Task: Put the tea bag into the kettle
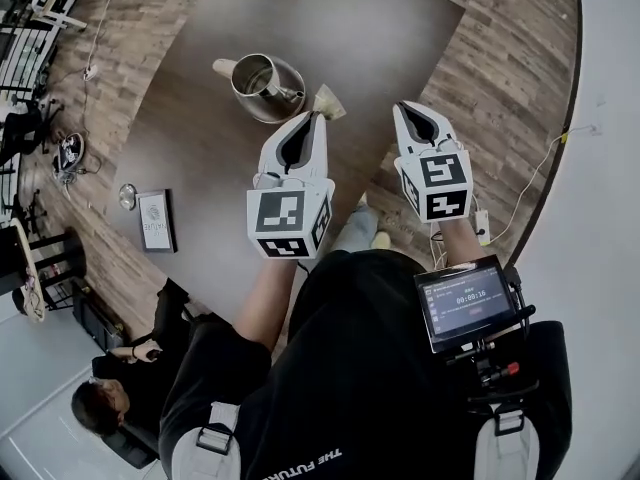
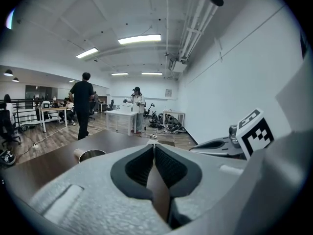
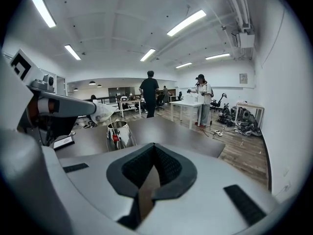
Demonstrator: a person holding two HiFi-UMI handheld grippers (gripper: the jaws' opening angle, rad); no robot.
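Working over a dark bench [image 1: 200,158], with the open-topped steel kettle [image 1: 285,108] standing toward its far side. Holding both tongs out above the bench near the kettle: left tongs [image 1: 318,118] pinched shut on the tea bag [image 1: 331,103], right tongs [image 1: 403,108] closed on nothing, jaws meeting with only air beyond. Hanging the tea bag in the air just beside the kettle's rim, on the side toward the right tongs, not yet over the mouth. Dangling below it on a string, a small red tag [image 3: 113,137] in front of the kettle's wall.

Judging the step as delivery: tea bag gripped, drop not yet made. Needing next a short shift of the left tongs to bring the tea bag over the mouth. Then lowering and opening, minding the string and tag trailing outside the rim. Needing nothing from the right tongs, unless steadying the kettle.
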